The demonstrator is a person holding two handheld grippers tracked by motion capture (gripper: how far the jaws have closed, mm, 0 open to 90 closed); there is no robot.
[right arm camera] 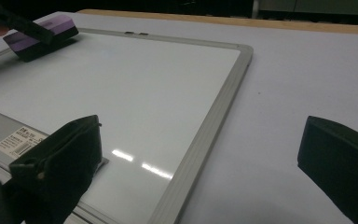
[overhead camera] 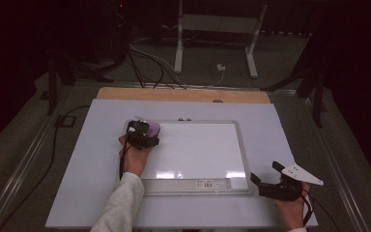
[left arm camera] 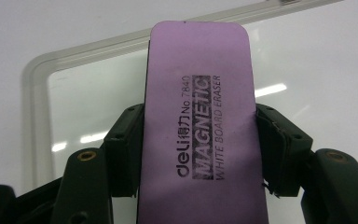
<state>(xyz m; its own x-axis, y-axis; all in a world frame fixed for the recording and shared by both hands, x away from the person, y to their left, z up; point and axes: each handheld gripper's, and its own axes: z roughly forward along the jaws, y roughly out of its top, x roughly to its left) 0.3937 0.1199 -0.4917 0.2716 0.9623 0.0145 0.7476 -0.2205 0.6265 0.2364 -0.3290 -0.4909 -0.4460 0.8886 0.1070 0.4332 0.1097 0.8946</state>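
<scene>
L hand-held gripper (overhead camera: 144,129) clamps 1 purple eraser (left arm camera: 198,121) on 1 whiteboard (overhead camera: 244,159); R hand-held gripper (overhead camera: 265,176) gapes empty.

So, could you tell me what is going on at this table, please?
A person is working a purple magnetic whiteboard eraser over the grey-framed whiteboard. The left gripper clamps the eraser near the board's far left corner. The right gripper rests open beside the board's near right corner, holding nothing. The board surface looks clean.
</scene>
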